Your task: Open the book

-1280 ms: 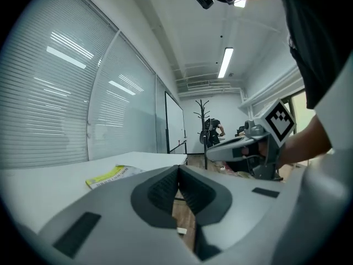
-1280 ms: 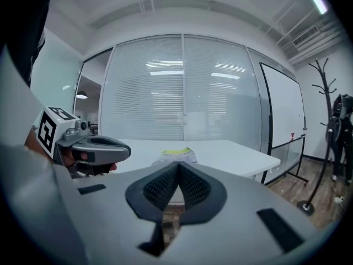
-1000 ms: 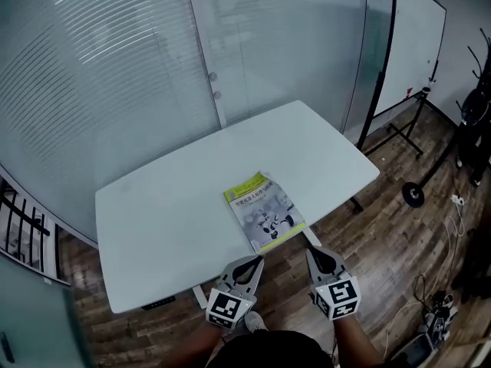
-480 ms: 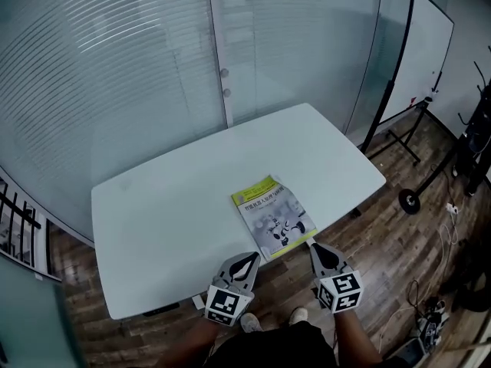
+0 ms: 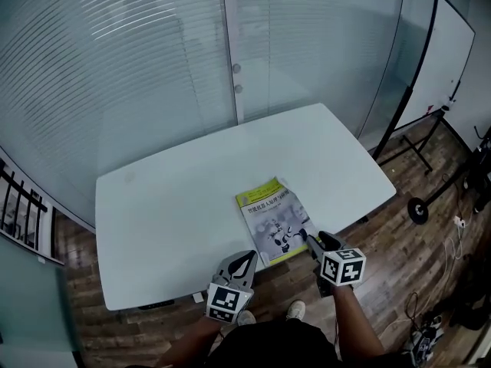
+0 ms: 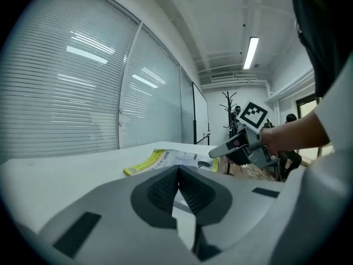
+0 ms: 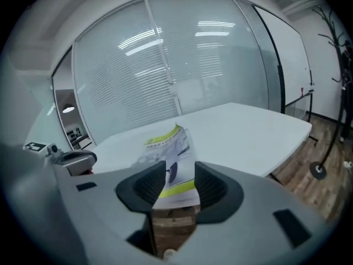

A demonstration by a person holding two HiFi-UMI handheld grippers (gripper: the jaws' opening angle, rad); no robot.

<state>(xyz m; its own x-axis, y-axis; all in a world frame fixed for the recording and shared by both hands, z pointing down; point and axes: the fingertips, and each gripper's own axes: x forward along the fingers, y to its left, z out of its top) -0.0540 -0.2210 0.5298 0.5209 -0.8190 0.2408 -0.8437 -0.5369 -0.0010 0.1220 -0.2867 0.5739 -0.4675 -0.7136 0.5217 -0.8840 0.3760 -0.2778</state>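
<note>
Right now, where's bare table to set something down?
Bare: left half of the table, book to left edge; far strip between book and glass wall. Crowded: near edge, shut left gripper beside the book, right gripper at its corner, jaws just opening, nothing gripped.

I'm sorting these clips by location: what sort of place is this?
Probably an office meeting room: a white table beside glass walls with blinds, and a whiteboard on a stand.

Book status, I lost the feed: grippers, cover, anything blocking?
Left gripper shut, empty. Right gripper jaws just opened, book just ahead, not clamped. Cover closed, book flat on table. Nothing in the way.
</note>
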